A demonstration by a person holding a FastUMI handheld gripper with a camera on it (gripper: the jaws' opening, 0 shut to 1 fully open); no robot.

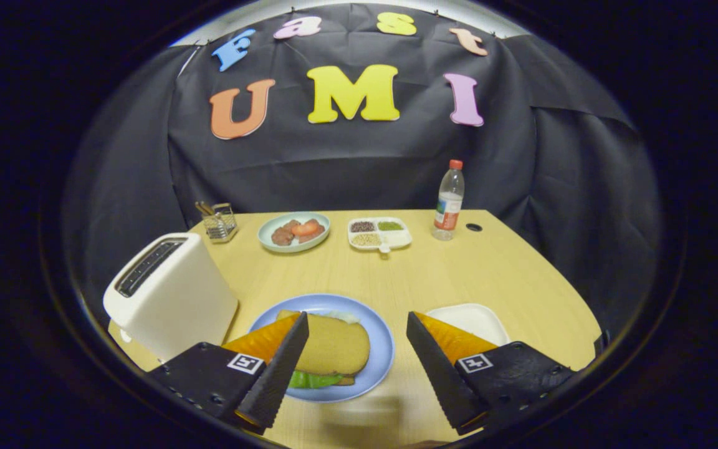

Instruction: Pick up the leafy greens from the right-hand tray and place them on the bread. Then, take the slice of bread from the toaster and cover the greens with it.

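A blue plate lies just ahead of my fingers on the wooden table. On it a brown slice of bread rests on top of leafy greens, whose green edge sticks out at the near side above a lower slice. My gripper hangs open above the plate's near right part, nothing between its fingers. The left finger overlaps the plate's left side. A white toaster stands left of the plate; I cannot see into its dark slots. A white tray sits right of the plate, behind the right finger.
At the table's far side stand a wire holder with utensils, a pale green plate of meat and tomato, a divided white dish of grains and a water bottle. A small hole marks the tabletop near the bottle.
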